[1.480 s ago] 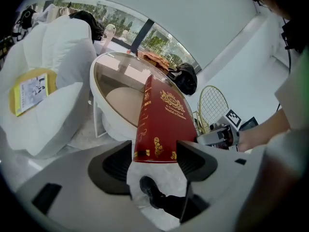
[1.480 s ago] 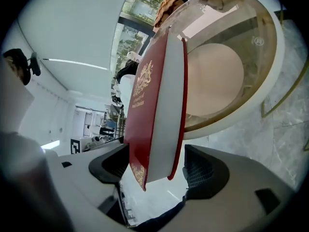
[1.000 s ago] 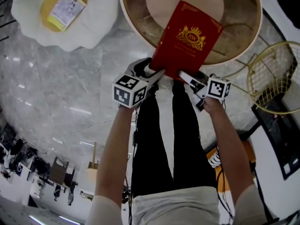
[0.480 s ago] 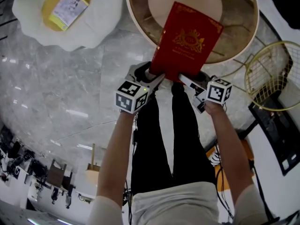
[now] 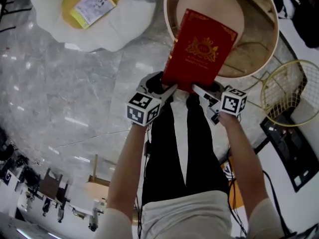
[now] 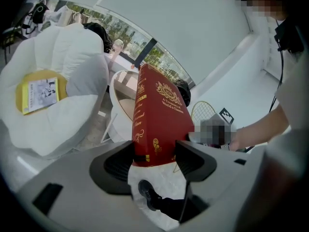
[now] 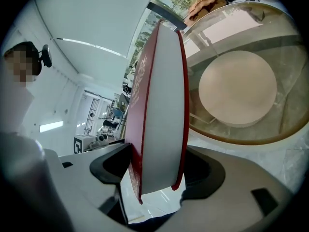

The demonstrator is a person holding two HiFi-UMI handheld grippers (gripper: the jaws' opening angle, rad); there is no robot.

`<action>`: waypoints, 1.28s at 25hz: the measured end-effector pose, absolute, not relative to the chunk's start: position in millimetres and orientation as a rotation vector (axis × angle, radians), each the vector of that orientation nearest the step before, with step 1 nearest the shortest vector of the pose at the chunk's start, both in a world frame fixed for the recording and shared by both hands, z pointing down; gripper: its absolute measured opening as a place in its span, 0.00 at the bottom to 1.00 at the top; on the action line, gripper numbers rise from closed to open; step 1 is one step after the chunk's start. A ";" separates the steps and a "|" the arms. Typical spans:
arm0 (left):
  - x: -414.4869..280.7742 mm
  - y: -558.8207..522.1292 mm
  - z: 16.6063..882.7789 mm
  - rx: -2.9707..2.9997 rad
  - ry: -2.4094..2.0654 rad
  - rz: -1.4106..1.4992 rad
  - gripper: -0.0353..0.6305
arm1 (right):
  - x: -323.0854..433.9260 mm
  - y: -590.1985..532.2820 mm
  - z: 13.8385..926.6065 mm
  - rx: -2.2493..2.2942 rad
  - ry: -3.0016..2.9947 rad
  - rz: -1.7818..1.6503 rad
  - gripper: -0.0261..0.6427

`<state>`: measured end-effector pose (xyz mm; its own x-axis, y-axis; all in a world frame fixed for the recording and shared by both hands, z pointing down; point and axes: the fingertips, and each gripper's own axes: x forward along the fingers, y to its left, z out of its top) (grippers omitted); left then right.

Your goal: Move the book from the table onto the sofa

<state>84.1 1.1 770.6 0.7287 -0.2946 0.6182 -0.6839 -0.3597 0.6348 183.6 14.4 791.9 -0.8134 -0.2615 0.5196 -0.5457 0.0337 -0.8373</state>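
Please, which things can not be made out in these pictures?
Red book: lower edge hidden by left tool and right tool, head view.
Sofa and round table: cut off by top edge, head view.
Label on yellow item: print too small, head view.

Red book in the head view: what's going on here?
A person grips the red book at its near end with both claws: left claw on the spine side, right claw on the page side. It's held up over the near edge of the round table. The white sofa, with a yellow item on it, is off to the left; the book isn't there yet.
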 end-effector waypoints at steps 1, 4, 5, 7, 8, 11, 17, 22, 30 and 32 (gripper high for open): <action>76.1 0.3 769.1 1.949 -0.757 0.494 0.47 | 175.9 12.5 790.3 0.826 -2.085 1.854 0.55; 50.2 -3.0 767.4 1.937 -0.785 0.475 0.47 | 150.2 5.8 788.0 0.793 -2.089 1.831 0.55; 41.2 -4.1 766.7 1.932 -0.794 0.469 0.47 | 141.2 3.5 787.3 0.780 -2.091 1.823 0.55; 23.7 -6.1 764.8 1.923 -0.813 0.455 0.47 | 123.9 -0.8 785.4 0.755 -2.093 1.807 0.55; 15.2 -7.2 763.8 1.918 -0.822 0.448 0.47 | 115.5 -3.0 784.3 0.743 -2.095 1.799 0.55; -11.5 -10.8 761.5 1.904 -0.850 0.427 0.47 | 88.9 -9.9 781.6 0.711 -2.098 1.773 0.55; -59.8 -11.9 757.1 1.873 -0.905 0.398 0.47 | 40.2 -17.0 777.3 0.640 -2.094 1.749 0.55; -93.0 -12.4 751.7 1.835 -0.965 0.358 0.47 | 7.1 -23.4 772.2 0.579 -2.082 1.724 0.55; -133.7 -22.7 754.2 1.770 -1.069 0.292 0.47 | -35.1 -44.5 775.6 0.457 -2.075 1.668 0.55; -142.9 -26.1 755.7 1.754 -1.096 0.283 0.47 | -44.9 -50.3 777.8 0.424 -2.075 1.658 0.55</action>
<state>-142.9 -26.1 755.7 0.5607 -0.5412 0.6266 -0.7771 -0.0826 0.6239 -44.9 -50.3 777.8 -0.8522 0.0383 0.5218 -0.5004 0.2310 -0.8344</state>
